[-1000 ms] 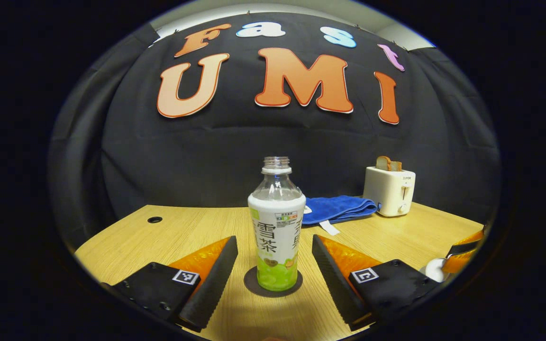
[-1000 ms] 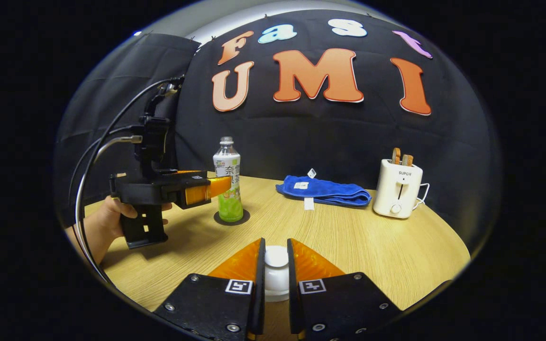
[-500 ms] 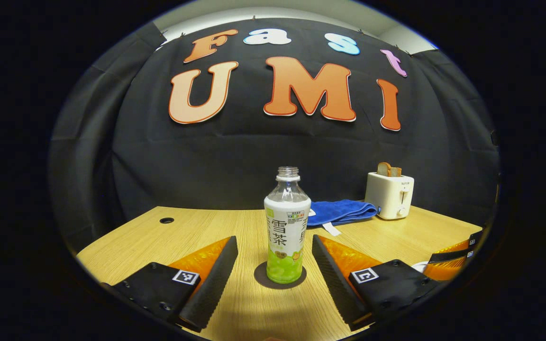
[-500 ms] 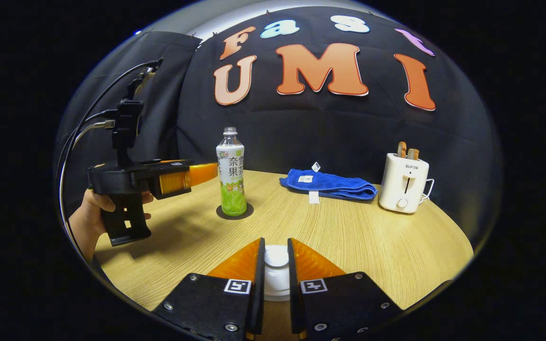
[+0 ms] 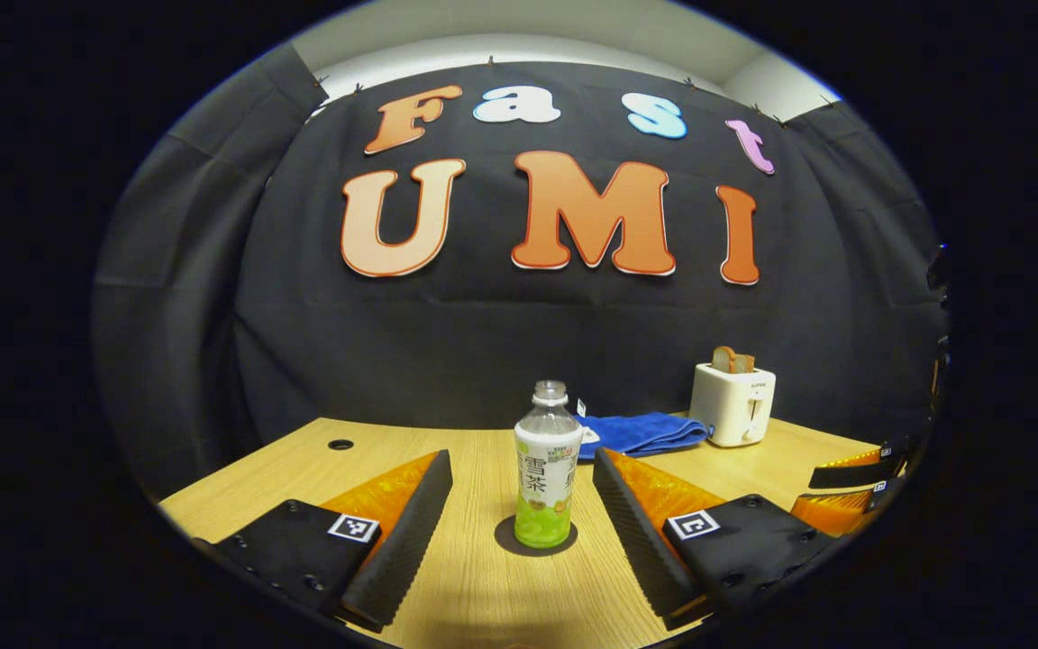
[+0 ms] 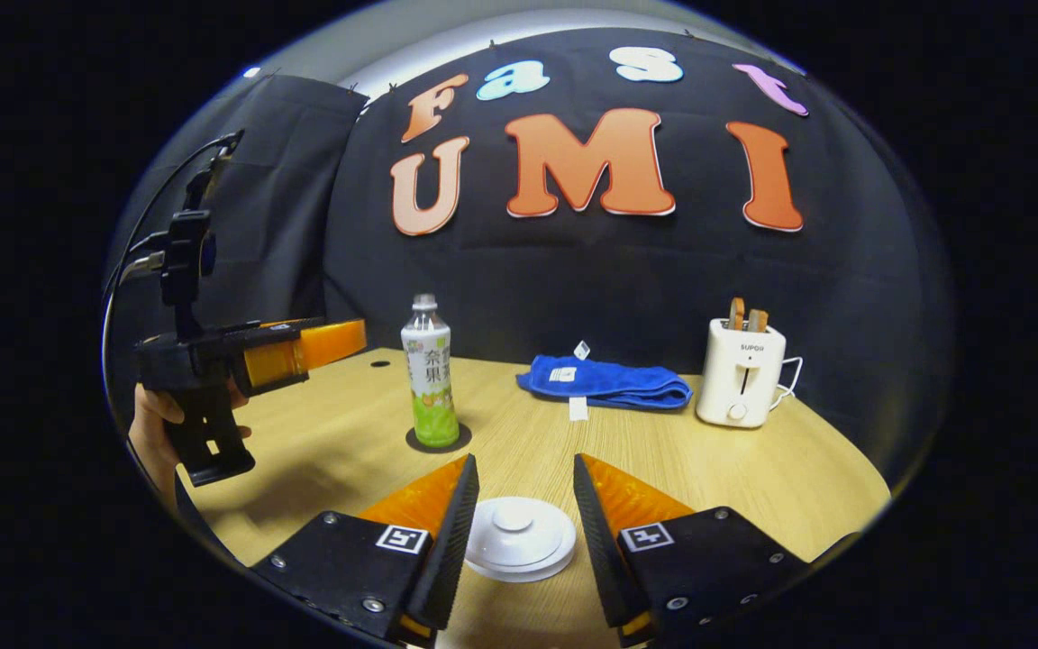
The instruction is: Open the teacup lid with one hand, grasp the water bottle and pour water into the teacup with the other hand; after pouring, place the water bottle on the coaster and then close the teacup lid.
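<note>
Left gripper view: the left gripper (image 5: pixel 519 523) has its jaws spread wide, holding nothing, and the water bottle (image 5: pixel 547 478) stands upright between and beyond them, touching neither finger. The bottle is uncapped, with green liquid low in it, and sits on a dark round coaster (image 5: pixel 534 542) on the wooden surface (image 5: pixel 474 595). Behind the bottle and to its right lies a folded blue towel (image 5: pixel 641 433), and farther right of that stands a white toaster (image 5: pixel 732 404) with bread slices in its slots. At the right edge of this view, well right of the bottle, part of the right gripper (image 5: pixel 852 491) shows. In the right gripper view, the right gripper (image 6: pixel 519 523) has its jaws parted, and the white teacup lid (image 6: pixel 519 539) lies between them, touched by neither finger; the cup under the lid cannot be made out. The lid is nearer than the bottle (image 6: pixel 430 383), slightly to its right. Left of the bottle, a hand (image 6: pixel 154 433) holds the left gripper (image 6: pixel 303 347), whose fingers point toward the bottle without reaching it.
</note>
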`<state>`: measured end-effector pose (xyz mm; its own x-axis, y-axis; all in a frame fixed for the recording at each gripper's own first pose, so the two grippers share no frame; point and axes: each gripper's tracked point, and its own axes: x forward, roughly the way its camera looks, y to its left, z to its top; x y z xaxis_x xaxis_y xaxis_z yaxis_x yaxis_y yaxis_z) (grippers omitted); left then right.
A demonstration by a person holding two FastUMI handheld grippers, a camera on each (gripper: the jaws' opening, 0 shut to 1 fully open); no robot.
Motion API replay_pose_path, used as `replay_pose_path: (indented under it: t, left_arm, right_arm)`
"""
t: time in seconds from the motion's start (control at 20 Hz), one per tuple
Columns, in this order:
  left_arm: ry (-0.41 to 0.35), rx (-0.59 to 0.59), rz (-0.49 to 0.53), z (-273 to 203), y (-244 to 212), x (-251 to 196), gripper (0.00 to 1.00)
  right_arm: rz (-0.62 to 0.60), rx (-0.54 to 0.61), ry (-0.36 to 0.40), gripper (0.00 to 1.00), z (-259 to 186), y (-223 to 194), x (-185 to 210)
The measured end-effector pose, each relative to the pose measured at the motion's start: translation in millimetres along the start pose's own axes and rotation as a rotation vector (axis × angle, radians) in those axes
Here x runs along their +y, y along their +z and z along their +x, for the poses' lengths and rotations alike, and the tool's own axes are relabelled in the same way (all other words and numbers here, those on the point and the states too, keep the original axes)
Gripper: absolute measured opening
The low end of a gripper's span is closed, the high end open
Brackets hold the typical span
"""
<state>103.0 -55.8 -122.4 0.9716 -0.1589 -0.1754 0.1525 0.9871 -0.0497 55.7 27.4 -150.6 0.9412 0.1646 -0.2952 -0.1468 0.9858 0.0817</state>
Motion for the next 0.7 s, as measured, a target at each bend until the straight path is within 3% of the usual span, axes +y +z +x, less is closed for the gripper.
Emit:
replay_pose_path:
  t: [0.35, 0.7]
  left_arm:
    - [0.071, -0.063, -0.008, -50, 35, 20, 1.00]
    - [0.092, -0.139, 0.068, -82, 60, 24, 0.97]
  right_arm:
    - [-0.035, -0.200, -0.107, 0.83, -38, 82, -20]
    - [-0.083, -0.301, -0.203, 0.86, -73, 120, -38]
